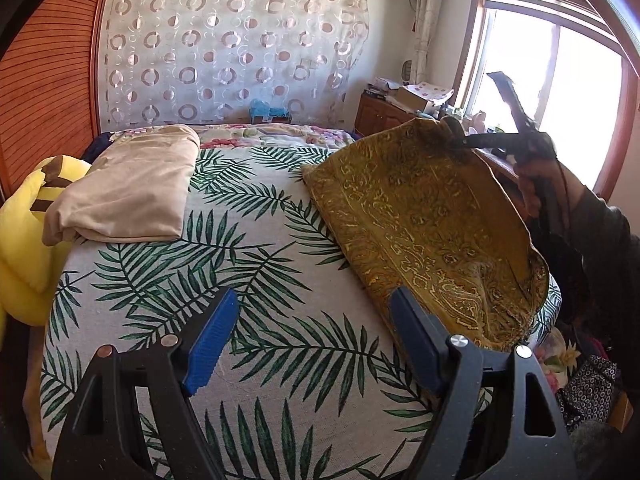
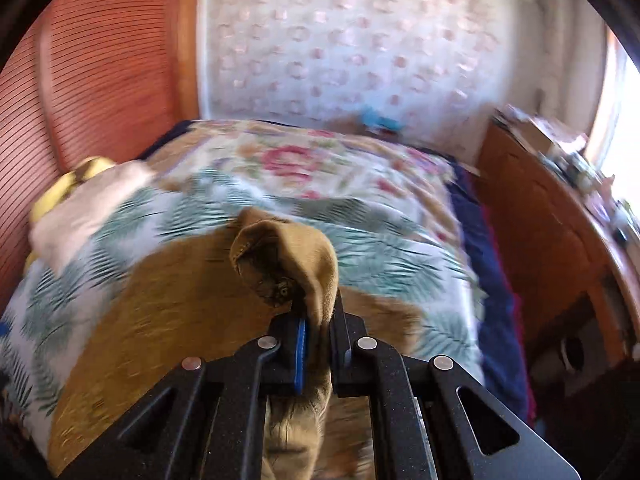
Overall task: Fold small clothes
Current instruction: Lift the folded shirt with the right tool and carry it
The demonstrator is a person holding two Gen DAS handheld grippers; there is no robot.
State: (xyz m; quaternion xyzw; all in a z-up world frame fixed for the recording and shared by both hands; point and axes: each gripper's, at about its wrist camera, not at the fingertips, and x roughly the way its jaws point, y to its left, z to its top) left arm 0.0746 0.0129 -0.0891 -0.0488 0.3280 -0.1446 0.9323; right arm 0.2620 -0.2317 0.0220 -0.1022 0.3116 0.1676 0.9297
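right gripper fingers clamped only the mustard paisley cloth corner; it might slip. left gripper fingers gaped empty.

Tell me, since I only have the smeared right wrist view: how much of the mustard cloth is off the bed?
Observer: The right gripper pinches one far corner and holds it raised. The mustard cloth slopes down from there, and its left edge lies on the leaf-print cover.
Operator: And the left gripper?
Observer: The left gripper is open with nothing between its pads. It is over the cover, just beside the cloth's near edge.
Operator: Anything already folded?
Observer: A folded beige cloth lies at the far left, next to a yellow plush.
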